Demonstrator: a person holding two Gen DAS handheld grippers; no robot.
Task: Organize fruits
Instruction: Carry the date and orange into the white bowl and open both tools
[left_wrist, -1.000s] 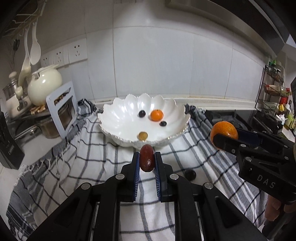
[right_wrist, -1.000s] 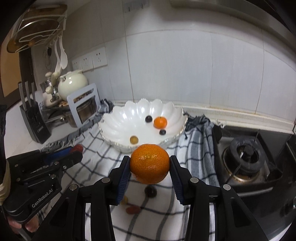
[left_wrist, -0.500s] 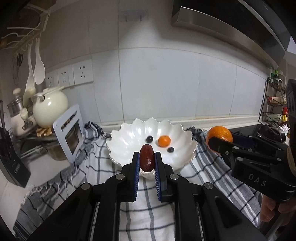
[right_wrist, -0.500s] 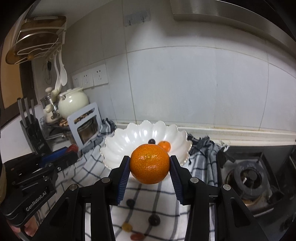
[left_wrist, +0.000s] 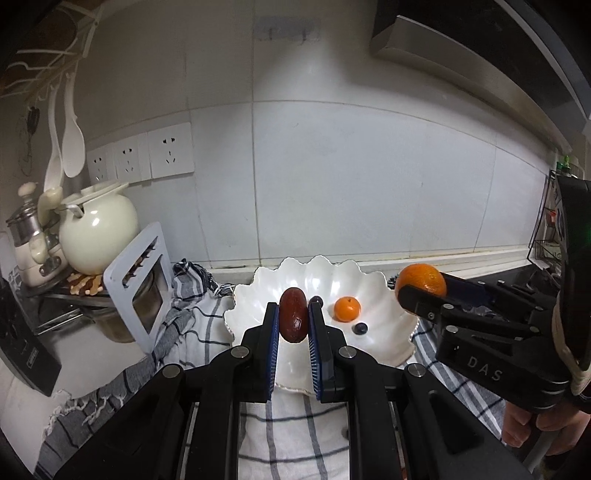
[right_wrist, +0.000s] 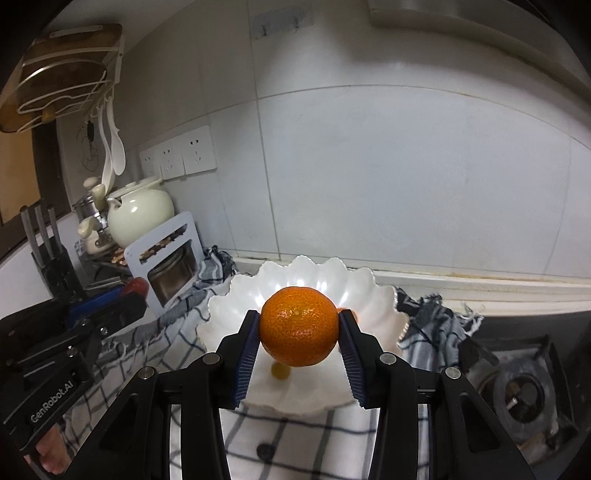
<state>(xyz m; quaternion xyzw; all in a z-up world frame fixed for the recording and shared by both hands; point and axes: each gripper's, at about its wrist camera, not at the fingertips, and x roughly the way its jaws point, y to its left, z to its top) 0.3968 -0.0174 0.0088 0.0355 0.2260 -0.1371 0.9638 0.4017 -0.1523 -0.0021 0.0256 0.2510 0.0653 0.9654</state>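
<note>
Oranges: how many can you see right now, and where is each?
2. A large orange is clamped in the right gripper above the white bowl; a small orange lies inside the bowl. The grippers hide parts of the bowl and cloth, so more may be hidden.

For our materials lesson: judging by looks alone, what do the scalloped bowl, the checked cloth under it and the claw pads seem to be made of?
Scalloped bowl: likely glazed ceramic; glossy white with bright highlights.
Checked cloth: woven fabric, probably cotton; matte, creased, with a frayed fringe.
Pads of the right claw: seemingly ribbed blue rubber or plastic; fine ridges show, gripping the orange.
</note>
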